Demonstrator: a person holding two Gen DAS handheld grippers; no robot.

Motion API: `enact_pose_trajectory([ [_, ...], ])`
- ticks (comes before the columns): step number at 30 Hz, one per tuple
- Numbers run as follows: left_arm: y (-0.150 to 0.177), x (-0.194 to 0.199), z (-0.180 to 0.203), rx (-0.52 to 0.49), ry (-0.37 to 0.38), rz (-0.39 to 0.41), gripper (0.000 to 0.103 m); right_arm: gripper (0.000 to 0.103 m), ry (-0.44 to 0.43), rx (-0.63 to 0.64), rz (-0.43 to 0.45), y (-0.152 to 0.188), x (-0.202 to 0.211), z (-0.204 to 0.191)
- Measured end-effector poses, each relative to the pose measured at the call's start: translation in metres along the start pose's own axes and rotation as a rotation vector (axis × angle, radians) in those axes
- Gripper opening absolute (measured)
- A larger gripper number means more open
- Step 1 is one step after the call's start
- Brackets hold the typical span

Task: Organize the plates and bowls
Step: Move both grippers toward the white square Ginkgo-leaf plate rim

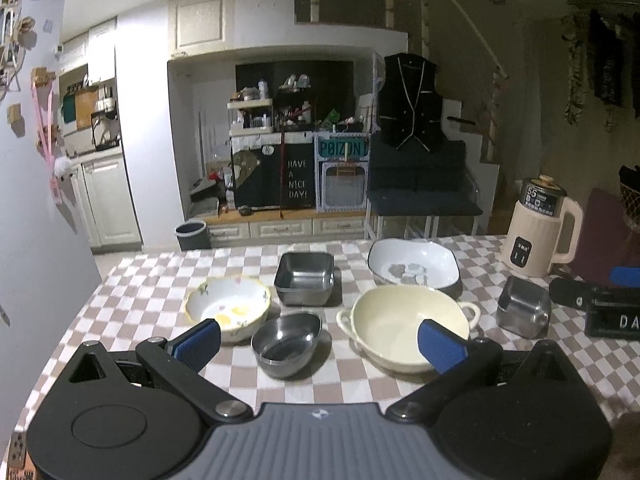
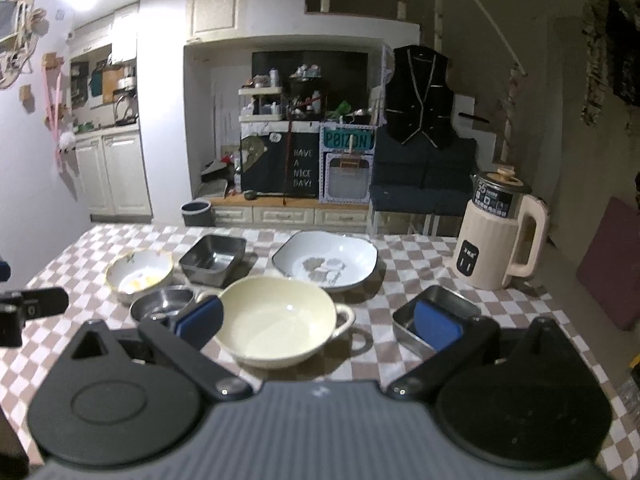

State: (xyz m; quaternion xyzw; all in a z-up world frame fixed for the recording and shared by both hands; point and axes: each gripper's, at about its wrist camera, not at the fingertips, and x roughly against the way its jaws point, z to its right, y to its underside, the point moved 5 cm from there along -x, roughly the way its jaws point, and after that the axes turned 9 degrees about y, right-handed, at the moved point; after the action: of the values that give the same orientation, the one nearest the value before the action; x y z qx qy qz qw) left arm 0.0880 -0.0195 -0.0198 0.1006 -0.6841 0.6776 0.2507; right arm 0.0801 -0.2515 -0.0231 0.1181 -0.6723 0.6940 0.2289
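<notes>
Several dishes stand on the checked tablecloth (image 1: 160, 268): a flowered bowl (image 1: 228, 306), a round steel bowl (image 1: 286, 344), a square steel dish (image 1: 306, 278), a cream two-handled bowl (image 1: 404, 326), a white plate with a dark rim (image 1: 412, 266) and a small steel tin (image 1: 524, 306). My left gripper (image 1: 320, 344) is open, hovering low over the round steel bowl. My right gripper (image 2: 318, 322) is open above the cream bowl (image 2: 276, 320), with its right finger in front of the steel tin (image 2: 440, 308). Neither holds anything.
A cream electric kettle (image 2: 500, 236) stands at the table's back right. The right gripper's body shows at the right edge of the left wrist view (image 1: 600, 304). Beyond the far table edge are a bin (image 1: 193, 235), cabinets and a cluttered shelf.
</notes>
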Motion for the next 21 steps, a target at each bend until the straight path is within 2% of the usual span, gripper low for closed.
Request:
enact_pose_trajectory([
  [7,-0.016,-0.029,0.004,-0.04,0.001,0.023,0.103,0.103,0.031,-0.123,-0.01,-0.014,-0.03,0.015],
  [11,-0.023,-0.054,0.002,-0.022,0.031,0.009,0.103,0.103,0.081,-0.117,0.023,-0.023,-0.049,0.018],
  [17,-0.028,-0.091,0.004,-0.069,0.014,-0.009,0.103,0.103,0.091,-0.136,0.002,-0.033,-0.086,0.02],
  [21,-0.033,-0.116,0.006,-0.082,0.032,-0.019,0.103,0.103,0.115,-0.142,0.015,-0.033,-0.109,0.019],
])
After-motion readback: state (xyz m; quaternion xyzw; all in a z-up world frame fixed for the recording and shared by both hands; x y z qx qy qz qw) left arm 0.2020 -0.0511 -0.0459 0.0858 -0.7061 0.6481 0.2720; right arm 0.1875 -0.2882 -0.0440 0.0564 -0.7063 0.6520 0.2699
